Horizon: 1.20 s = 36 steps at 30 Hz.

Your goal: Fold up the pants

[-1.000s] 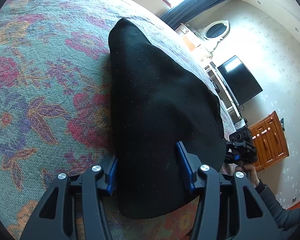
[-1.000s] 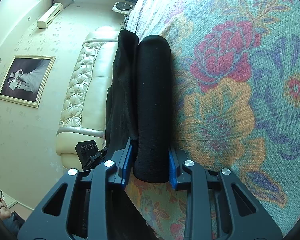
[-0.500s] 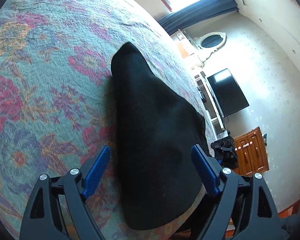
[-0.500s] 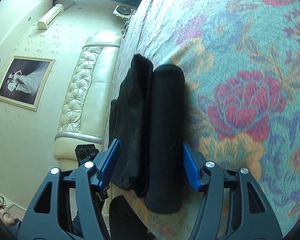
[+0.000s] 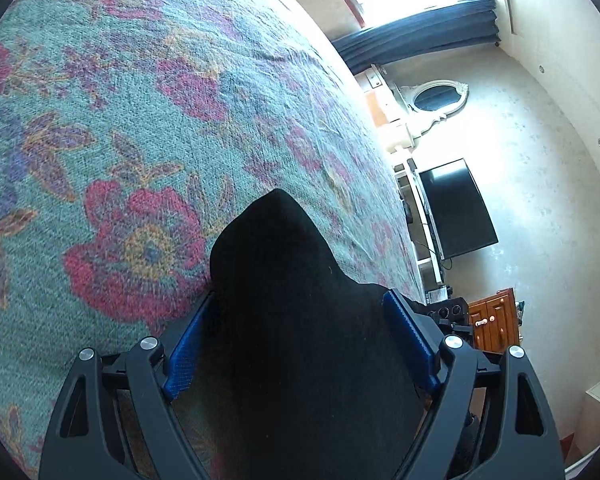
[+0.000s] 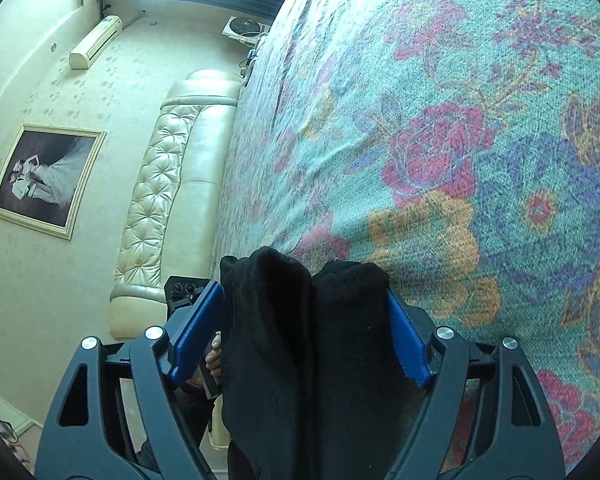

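The black pants [image 5: 300, 320] lie folded on the floral bedspread [image 5: 140, 120], near its edge. In the left wrist view my left gripper [image 5: 298, 320] is open, its blue pads on either side of the fabric without pinching it. In the right wrist view the pants [image 6: 308, 340] show as two thick folded layers side by side. My right gripper [image 6: 306, 316] is open too, its jaws wide around both layers. The right gripper's body shows at the right edge of the left wrist view [image 5: 448, 312].
The bedspread [image 6: 460, 120] fills most of both views. A cream tufted headboard [image 6: 160, 184] stands beyond the bed's edge. A black TV [image 5: 456, 208], a white oval mirror [image 5: 436, 98] and a wooden cabinet [image 5: 494, 320] line the far wall.
Both grippers have opened and let go of the pants. Both have drawn back, so the pants sit lower and nearer in each view.
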### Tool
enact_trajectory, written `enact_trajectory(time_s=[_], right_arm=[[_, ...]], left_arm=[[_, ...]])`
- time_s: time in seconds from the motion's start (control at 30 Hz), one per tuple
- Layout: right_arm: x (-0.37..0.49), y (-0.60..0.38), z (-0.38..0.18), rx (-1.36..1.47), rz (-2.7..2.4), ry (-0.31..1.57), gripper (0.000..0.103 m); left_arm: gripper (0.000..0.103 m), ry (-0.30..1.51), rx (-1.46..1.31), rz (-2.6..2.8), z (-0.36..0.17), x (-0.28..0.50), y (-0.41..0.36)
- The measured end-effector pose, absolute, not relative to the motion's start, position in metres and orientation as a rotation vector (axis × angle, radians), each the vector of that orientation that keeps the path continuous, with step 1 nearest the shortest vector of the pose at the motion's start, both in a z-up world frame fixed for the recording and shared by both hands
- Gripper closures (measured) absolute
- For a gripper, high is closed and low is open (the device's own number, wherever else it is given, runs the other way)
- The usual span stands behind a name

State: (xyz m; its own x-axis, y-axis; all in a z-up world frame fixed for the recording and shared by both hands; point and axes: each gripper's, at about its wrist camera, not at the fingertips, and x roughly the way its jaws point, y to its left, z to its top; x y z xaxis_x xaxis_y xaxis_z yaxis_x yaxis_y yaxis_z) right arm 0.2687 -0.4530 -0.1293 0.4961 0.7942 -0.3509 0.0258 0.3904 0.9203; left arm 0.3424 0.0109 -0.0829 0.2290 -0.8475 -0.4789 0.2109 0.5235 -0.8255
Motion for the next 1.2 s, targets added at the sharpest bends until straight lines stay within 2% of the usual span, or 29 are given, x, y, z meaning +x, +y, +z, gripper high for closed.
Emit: enact_trajectory(time_s=[0.17, 0.27, 0.37, 0.47, 0.6, 0.63, 0.67, 0.73, 0.87, 0.9, 0.93, 1.0, 1.13, 1.2], right_arm=[[0.257, -0.47, -0.122, 1.027, 0.57, 0.892, 0.024], [0.249, -0.498, -0.131, 1.151, 0.533, 0.812, 0.024], [0.26, -0.496, -0.135, 1.14, 0.558, 0.859, 0.023], [0.273, -0.477, -0.128, 1.063, 0.585, 0.926, 0.015], [0.29, -0.451, -0.124, 1.007, 0.586, 0.998, 0.013], [0.292, -0.447, -0.124, 0.993, 0.571, 1.009, 0.018], [0.295, -0.443, -0.125, 0.983, 0.555, 1.022, 0.048], [0.296, -0.442, -0.14, 1.018, 0.516, 1.068, 0.07], [0.289, -0.445, -0.153, 1.051, 0.551, 1.03, 0.075], [0.289, -0.444, -0.153, 1.05, 0.556, 1.027, 0.075], [0.288, -0.446, -0.155, 1.058, 0.562, 1.025, 0.076], [0.287, -0.446, -0.157, 1.066, 0.583, 1.02, 0.077], [0.284, -0.45, -0.161, 1.064, 0.599, 1.008, 0.077], [0.284, -0.449, -0.16, 1.066, 0.601, 1.004, 0.077]], left_arm=[[0.021, 1.117, -0.658, -0.813, -0.083, 0.344, 0.004], [0.021, 1.108, -0.628, -0.825, -0.082, 0.342, -0.002], [0.021, 1.113, -0.61, -0.817, -0.081, 0.344, -0.008], [0.021, 1.126, -0.602, -0.797, -0.08, 0.348, -0.014], [0.019, 1.129, -0.593, -0.793, -0.079, 0.352, -0.018], [0.019, 1.129, -0.591, -0.795, -0.079, 0.352, -0.019], [0.019, 1.128, -0.592, -0.798, -0.08, 0.352, -0.018], [0.019, 1.133, -0.6, -0.799, -0.081, 0.354, -0.017], [0.022, 1.126, -0.557, -0.795, -0.082, 0.354, -0.018], [0.03, 1.123, -0.523, -0.786, -0.082, 0.354, -0.018], [0.045, 1.123, -0.493, -0.762, -0.083, 0.353, -0.018], [0.056, 1.124, -0.514, -0.758, -0.088, 0.354, -0.011], [0.068, 1.097, -0.507, -0.778, -0.089, 0.351, -0.009], [0.069, 1.09, -0.514, -0.775, -0.089, 0.351, -0.011]])
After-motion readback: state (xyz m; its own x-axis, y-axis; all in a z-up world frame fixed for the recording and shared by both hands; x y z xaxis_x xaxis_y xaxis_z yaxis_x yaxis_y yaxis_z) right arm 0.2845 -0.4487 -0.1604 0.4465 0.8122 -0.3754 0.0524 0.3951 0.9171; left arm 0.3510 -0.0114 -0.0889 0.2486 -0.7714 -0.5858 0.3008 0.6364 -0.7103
